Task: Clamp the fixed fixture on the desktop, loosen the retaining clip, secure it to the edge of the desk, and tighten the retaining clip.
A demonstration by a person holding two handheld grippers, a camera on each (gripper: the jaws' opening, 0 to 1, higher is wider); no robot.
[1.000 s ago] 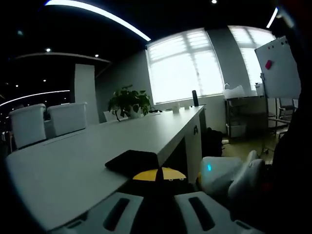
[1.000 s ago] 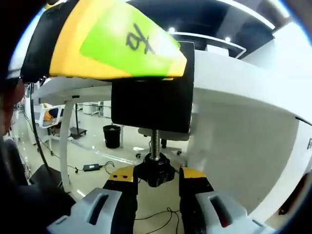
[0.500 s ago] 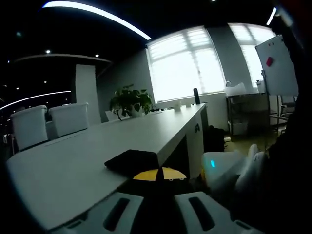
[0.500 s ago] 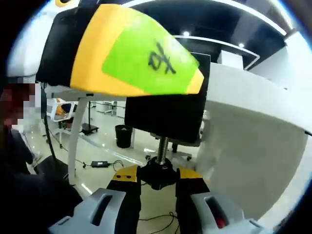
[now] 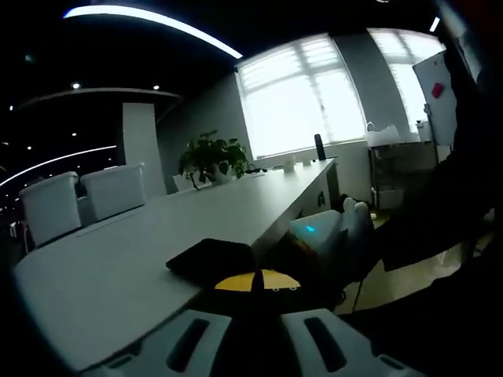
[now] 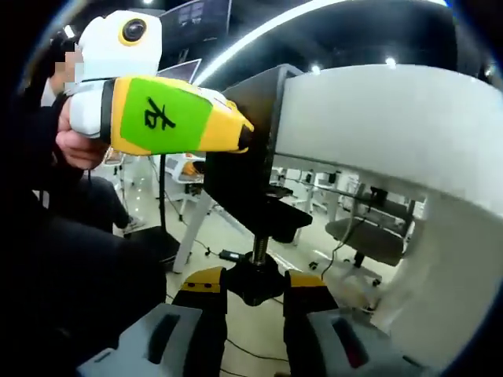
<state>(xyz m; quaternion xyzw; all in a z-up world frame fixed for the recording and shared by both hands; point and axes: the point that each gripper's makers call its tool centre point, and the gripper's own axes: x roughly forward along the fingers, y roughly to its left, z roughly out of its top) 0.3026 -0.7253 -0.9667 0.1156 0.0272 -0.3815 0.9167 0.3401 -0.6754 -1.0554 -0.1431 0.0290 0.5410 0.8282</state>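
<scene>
The black fixture (image 5: 211,258) sits over the near edge of the white desk (image 5: 149,228), its top plate flat on the surface. My left gripper (image 5: 255,283) is shut on it, yellow tips together. The right gripper (image 5: 324,234), white with a cyan light, hangs just past the desk edge. From below, the fixture's black frame (image 6: 244,173) wraps the desk edge (image 6: 369,118), held by the left gripper (image 6: 169,118) with a green label. A threaded screw (image 6: 259,247) runs down to a black knob (image 6: 253,275). My right gripper (image 6: 253,292) is shut on that knob.
A potted plant (image 5: 208,161) and small items stand at the desk's far end by bright windows. White chairs (image 5: 78,196) line the desk's left side. A whiteboard (image 5: 440,94) stands right. A person's hand (image 6: 78,148) grips the left gripper; office chairs (image 6: 369,236) and cables lie beyond.
The right gripper has swung in closer under the desk edge, still on the knob, and its view has rolled. The left gripper and the fixture have held still.
</scene>
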